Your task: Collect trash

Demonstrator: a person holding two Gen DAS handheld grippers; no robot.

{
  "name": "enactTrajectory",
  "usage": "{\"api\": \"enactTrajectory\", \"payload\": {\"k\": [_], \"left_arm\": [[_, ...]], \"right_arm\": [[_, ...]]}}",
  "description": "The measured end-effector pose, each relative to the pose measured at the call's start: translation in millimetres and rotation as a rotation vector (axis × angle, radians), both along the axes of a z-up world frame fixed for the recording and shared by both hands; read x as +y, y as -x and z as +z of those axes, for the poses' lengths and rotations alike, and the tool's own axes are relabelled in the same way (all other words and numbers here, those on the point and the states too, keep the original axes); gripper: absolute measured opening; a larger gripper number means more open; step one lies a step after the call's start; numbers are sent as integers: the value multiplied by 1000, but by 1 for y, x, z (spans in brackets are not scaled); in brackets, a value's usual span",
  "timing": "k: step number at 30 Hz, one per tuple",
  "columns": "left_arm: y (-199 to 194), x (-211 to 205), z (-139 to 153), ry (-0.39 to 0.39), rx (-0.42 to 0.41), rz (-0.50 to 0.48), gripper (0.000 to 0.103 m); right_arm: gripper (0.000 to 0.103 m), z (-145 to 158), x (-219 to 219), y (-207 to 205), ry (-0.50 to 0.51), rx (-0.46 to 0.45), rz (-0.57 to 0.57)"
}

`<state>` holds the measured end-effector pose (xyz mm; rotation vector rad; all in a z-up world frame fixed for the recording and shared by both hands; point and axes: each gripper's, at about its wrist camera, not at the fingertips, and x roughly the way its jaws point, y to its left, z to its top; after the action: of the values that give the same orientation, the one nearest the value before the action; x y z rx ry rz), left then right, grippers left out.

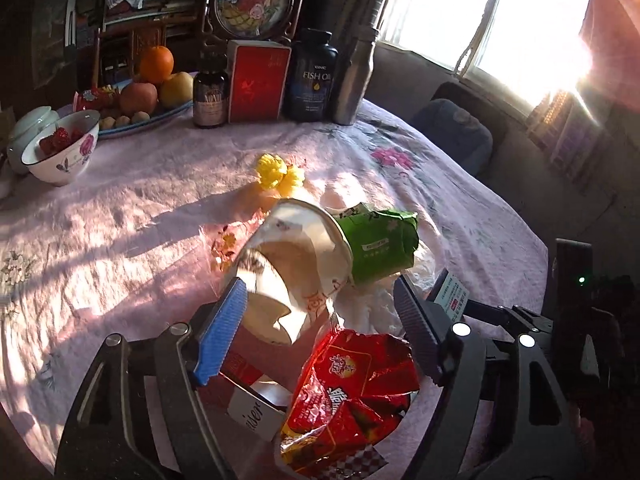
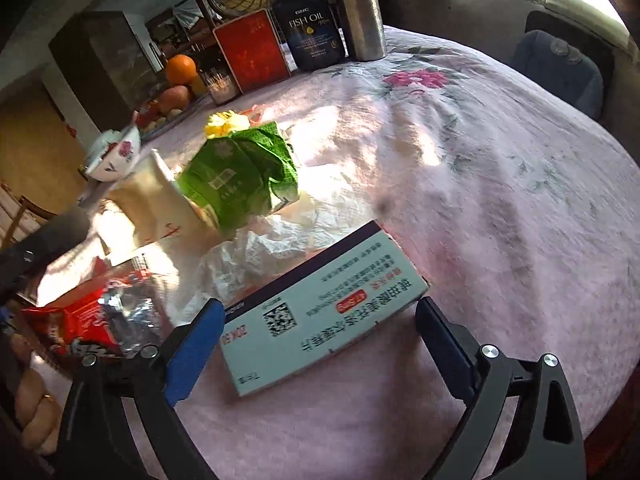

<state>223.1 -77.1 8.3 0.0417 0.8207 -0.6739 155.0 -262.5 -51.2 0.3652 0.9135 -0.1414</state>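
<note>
A pile of trash lies on the pink flowered tablecloth (image 1: 120, 208). In the left wrist view my left gripper (image 1: 320, 312) is open over a crushed paper cup (image 1: 296, 264), a red snack wrapper (image 1: 352, 392) and a red-and-white box (image 1: 252, 396). A green packet (image 1: 380, 244) and white tissue (image 1: 368, 308) lie just beyond. In the right wrist view my right gripper (image 2: 320, 340) is open, its fingers on either side of a white medicine box (image 2: 320, 316). The green packet (image 2: 244, 172), the cup (image 2: 160, 204) and the red wrapper (image 2: 92, 320) lie to its left. Yellow paper (image 1: 280, 172) lies farther back.
At the table's far side stand a fish oil bottle (image 1: 312, 76), a steel flask (image 1: 356, 76), a red box (image 1: 258, 84), a brown bottle (image 1: 210, 96), a fruit plate (image 1: 148, 88) and a bowl of strawberries (image 1: 64, 148). A blue-cushioned chair (image 1: 456, 132) sits by the window.
</note>
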Motion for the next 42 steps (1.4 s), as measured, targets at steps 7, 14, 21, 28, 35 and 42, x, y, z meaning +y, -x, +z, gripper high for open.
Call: {"api": "enactTrajectory", "payload": {"k": [7, 14, 21, 28, 35, 42], "left_arm": [[-5, 6, 8, -51, -28, 19, 74], [14, -13, -10, -164, -19, -211, 74], [35, -26, -29, -269, -71, -364, 75], [48, -10, -11, -207, -134, -422, 91], [49, 28, -18, -146, -69, -425, 92], [73, 28, -37, -176, -2, -507, 93]], "right_arm": [[93, 7, -38, 24, 205, -2, -166], [93, 2, -32, 38, 0, -39, -45], [93, 6, -36, 51, -30, -74, -44], [93, 6, -47, 50, -122, -77, -47], [94, 5, -42, 43, -90, -55, -37], [97, 5, -34, 41, -33, -44, -24]]}}
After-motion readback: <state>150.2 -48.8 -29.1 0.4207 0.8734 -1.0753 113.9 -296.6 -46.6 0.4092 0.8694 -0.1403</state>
